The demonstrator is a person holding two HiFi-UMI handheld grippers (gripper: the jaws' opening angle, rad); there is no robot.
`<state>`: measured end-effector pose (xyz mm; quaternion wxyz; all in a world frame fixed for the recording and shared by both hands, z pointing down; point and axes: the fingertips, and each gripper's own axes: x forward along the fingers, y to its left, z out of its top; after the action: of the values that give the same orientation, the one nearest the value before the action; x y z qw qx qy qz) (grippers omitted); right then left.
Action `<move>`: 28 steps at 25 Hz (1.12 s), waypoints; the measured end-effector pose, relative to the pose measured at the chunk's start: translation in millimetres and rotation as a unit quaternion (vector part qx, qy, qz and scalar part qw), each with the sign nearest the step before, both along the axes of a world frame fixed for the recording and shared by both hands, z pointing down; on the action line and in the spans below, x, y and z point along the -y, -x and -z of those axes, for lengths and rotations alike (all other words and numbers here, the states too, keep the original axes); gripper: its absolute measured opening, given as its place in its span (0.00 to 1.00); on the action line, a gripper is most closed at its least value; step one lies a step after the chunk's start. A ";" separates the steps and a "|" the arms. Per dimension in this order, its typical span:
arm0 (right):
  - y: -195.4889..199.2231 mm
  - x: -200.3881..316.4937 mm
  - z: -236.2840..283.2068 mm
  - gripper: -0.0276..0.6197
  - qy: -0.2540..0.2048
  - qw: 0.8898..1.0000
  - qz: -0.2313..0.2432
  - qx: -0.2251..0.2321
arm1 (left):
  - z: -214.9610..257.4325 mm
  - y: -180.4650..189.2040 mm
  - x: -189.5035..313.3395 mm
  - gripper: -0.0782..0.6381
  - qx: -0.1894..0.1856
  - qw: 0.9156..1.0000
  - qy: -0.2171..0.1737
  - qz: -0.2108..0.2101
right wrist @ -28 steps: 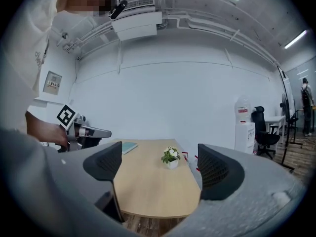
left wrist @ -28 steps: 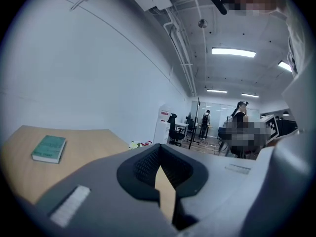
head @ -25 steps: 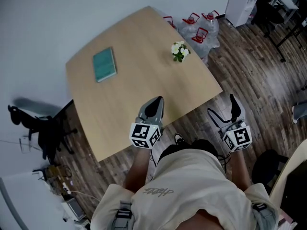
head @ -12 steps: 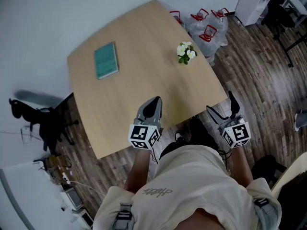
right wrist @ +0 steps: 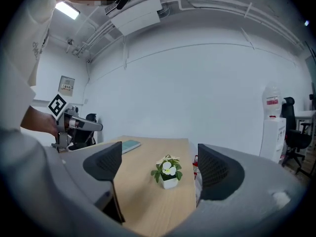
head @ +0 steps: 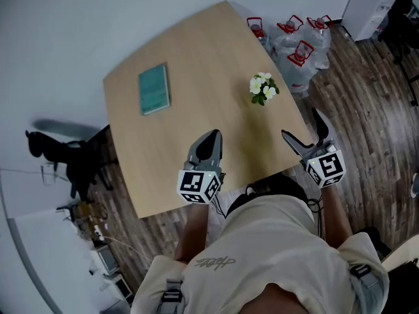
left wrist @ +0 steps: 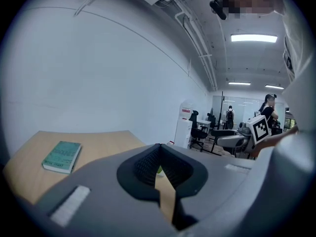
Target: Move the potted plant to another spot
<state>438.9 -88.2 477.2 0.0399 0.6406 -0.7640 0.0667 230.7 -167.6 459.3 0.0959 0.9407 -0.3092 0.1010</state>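
The potted plant (head: pixel 263 88) is seen upright on the bench (head: pixel 196 77), close to its right-hand edge, with a teal book (head: pixel 154 89) lying well apart toward the far left. The right hand-held gripper (head: pixel 301 124) is held at the near right corner with its jaws spread wide and nothing between them. In the right gripper view the plant is framed squarely in the gap, ahead but not yet reached. The left hand-held gripper (head: pixel 211 139) is held over the near edge with its jaws pressed together on nothing, and the plant lies off to its right. The right one is judged the nearer and better aligned, so a straight advance along its own axis — jaws kept level with the small white pot — is what the grasp appears to call for.
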 end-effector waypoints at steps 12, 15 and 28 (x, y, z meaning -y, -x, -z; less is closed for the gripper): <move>-26.2 59.2 -70.5 0.77 0.089 0.993 0.059 -0.044 | -16.7 0.4 19.1 0.13 0.036 0.997 0.020 0.066; -24.5 71.9 -89.7 0.77 0.114 0.989 0.080 -0.044 | -17.9 -4.8 19.8 0.13 0.034 0.996 0.023 0.078; -11.9 113.6 -188.8 0.77 0.219 0.965 0.117 -0.081 | -24.8 -4.0 18.3 0.13 0.045 0.993 0.043 0.096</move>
<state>450.9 -201.8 666.0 0.2481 0.5254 -0.7948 0.1752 234.7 -185.9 484.0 0.1312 0.8962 -0.3975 0.1469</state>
